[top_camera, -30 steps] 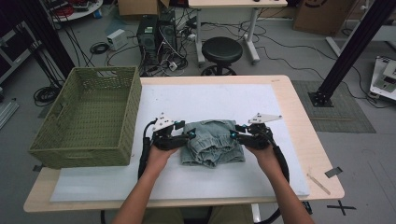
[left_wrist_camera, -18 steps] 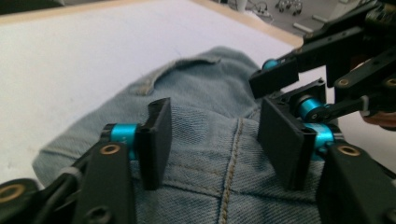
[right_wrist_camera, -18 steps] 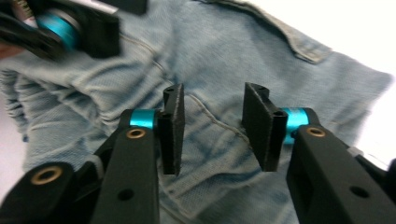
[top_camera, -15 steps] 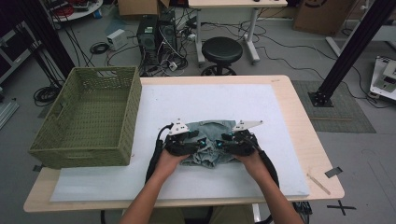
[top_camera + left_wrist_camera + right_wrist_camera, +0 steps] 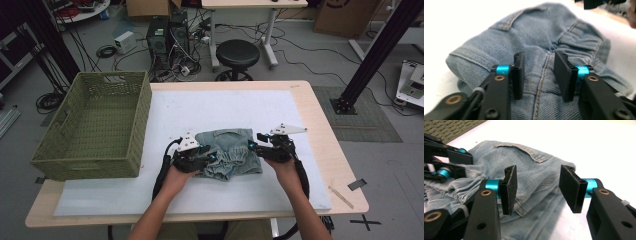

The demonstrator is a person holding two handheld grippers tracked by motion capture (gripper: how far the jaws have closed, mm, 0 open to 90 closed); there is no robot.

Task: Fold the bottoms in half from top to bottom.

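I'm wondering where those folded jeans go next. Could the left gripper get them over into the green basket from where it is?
Probably yes. The left gripper sits at the folded jeans, on the side facing the green basket. The basket is open-topped and only bare white mat lies between, though its wall must be cleared.

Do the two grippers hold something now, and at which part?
Nothing is held. The right gripper is open, just opened. The left gripper stands over a seam fold of the denim shorts, pads apart, having just closed somewhat.

Left gripper (image 5: 212, 156) closing, jaws parted; right gripper (image 5: 251, 141) opening, jaws wide; forearms converge
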